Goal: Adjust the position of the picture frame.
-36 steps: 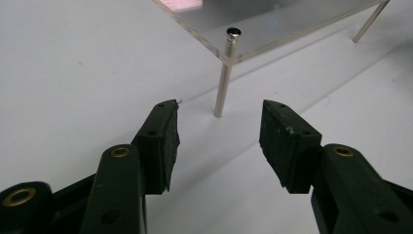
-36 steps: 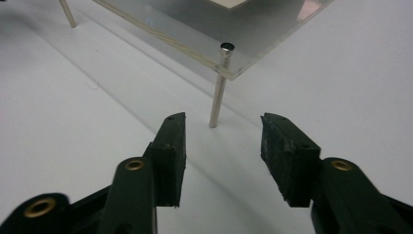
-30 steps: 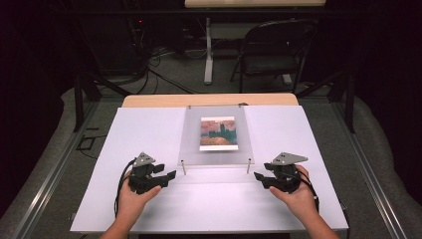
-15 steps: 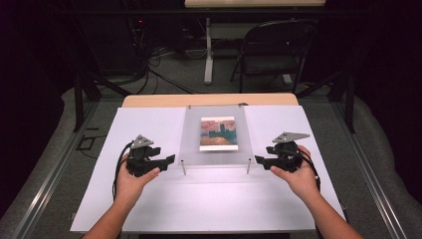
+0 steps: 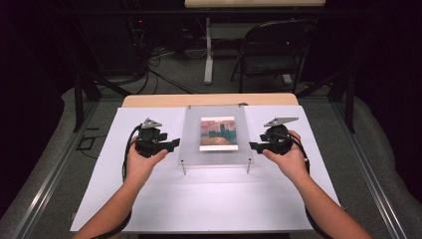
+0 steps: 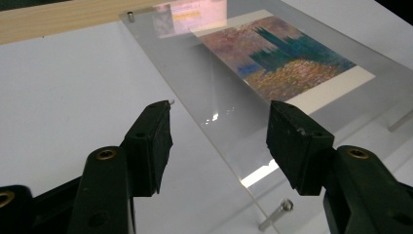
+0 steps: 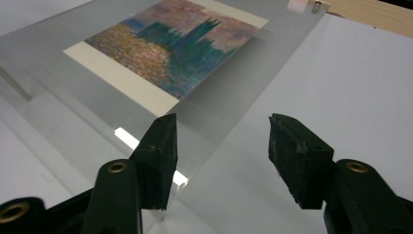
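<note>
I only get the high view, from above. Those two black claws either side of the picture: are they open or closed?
Observer: Both open. The left gripper shows a wide gap between its jaws in its own view, and so does the right gripper.
Operator: What is the picture of?
Observer: The print shows dark teal towers over orange-gold speckle, with a pinkish sky and a pale border.
Operator: Does it lie flat on the table?
Observer: No. It sits with a clear sheet held above the white table on small metal posts.

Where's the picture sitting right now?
In the high view, the picture lies under the clear panel at the table's centre, between the left tongs and right tongs.
</note>
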